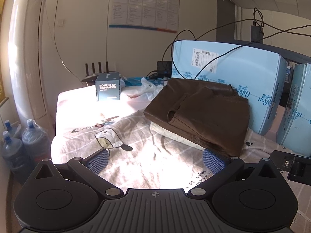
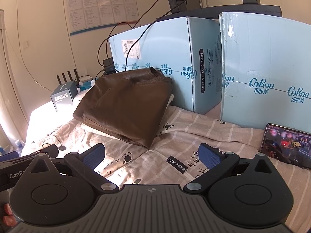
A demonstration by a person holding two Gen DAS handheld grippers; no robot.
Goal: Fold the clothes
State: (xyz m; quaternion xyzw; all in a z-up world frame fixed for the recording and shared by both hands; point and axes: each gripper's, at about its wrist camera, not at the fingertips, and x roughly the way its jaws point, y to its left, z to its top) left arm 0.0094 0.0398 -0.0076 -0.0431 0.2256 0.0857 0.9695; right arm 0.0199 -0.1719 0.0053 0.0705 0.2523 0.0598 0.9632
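Note:
A folded brown garment [image 1: 202,114] [image 2: 126,104] lies on top of a pale folded cloth [image 1: 171,134] at the back of the bed. A beige checked sheet [image 1: 147,155] [image 2: 194,136] with cartoon prints covers the bed. My left gripper [image 1: 155,162] is open just above the sheet, in front of the brown garment's near corner, with nothing between its blue pads. My right gripper [image 2: 152,156] is open too, low over the sheet and just short of the garment's near corner, holding nothing. The left gripper's body [image 2: 25,159] shows at the left edge of the right wrist view.
Two light blue cartons [image 1: 229,81] [image 2: 268,77] stand behind the garment. A dark box [image 1: 107,89] with white lettering, a router [image 1: 93,73] and a plastic bag [image 1: 147,87] sit at the back left. A lit phone [image 2: 285,145] leans at right. Water jugs [image 1: 19,145] stand on the floor left.

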